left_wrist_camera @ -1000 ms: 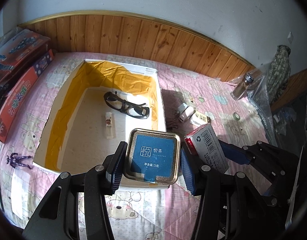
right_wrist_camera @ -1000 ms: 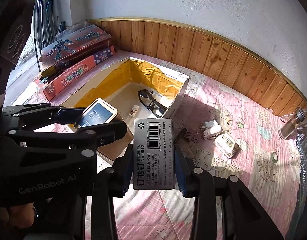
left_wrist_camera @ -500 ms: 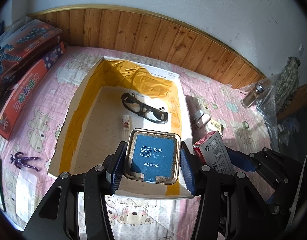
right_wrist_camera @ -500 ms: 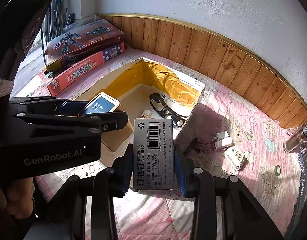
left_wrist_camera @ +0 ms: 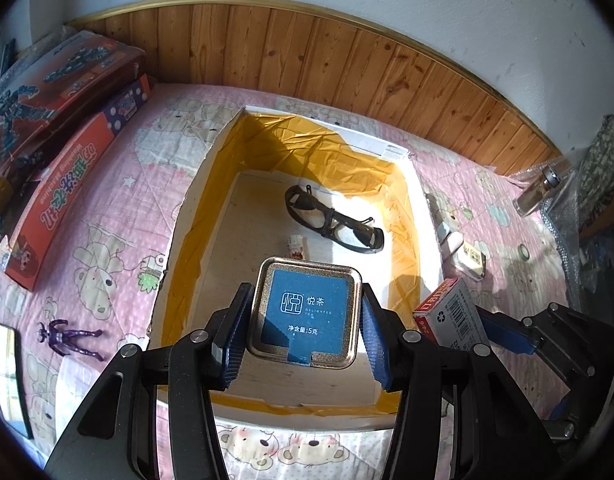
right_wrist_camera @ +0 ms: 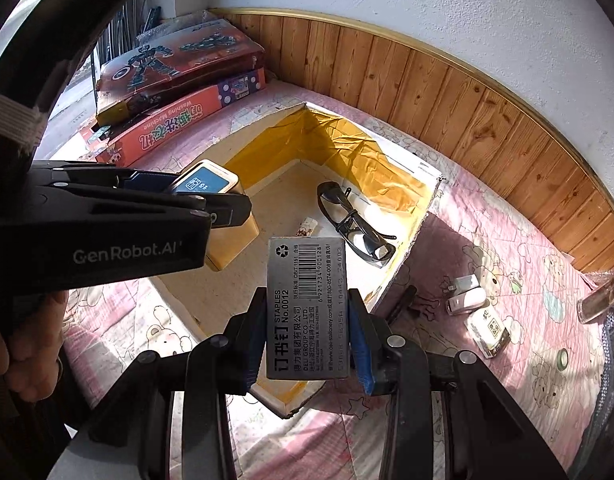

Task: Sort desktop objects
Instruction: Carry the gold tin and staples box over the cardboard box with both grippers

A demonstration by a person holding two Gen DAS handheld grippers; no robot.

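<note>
My left gripper (left_wrist_camera: 305, 334) is shut on a square tea tin (left_wrist_camera: 309, 312) with a blue label and holds it above the near end of an open cardboard box (left_wrist_camera: 195, 216) lined with yellow tape. My right gripper (right_wrist_camera: 307, 336) is shut on a grey staples box (right_wrist_camera: 305, 308) and holds it over the box's near right corner. The tin (right_wrist_camera: 205, 180) and left gripper also show in the right wrist view, and the staples box (left_wrist_camera: 451, 316) in the left wrist view. Black glasses (left_wrist_camera: 335, 220) and a small tube (left_wrist_camera: 295, 246) lie in the box.
Toy boxes (left_wrist_camera: 63, 120) are stacked at the left on the pink bear cloth (left_wrist_camera: 119, 248). A purple figure (left_wrist_camera: 69, 338) and a mirror (left_wrist_camera: 7, 376) lie at the near left. A white charger (right_wrist_camera: 467, 300), a small carton (right_wrist_camera: 489, 328) and a glass bottle (left_wrist_camera: 541, 190) lie right of the box.
Both grippers have moved left and forward with their loads, so that the tin and staples box now hang over the cardboard box. Neither grip has changed.
</note>
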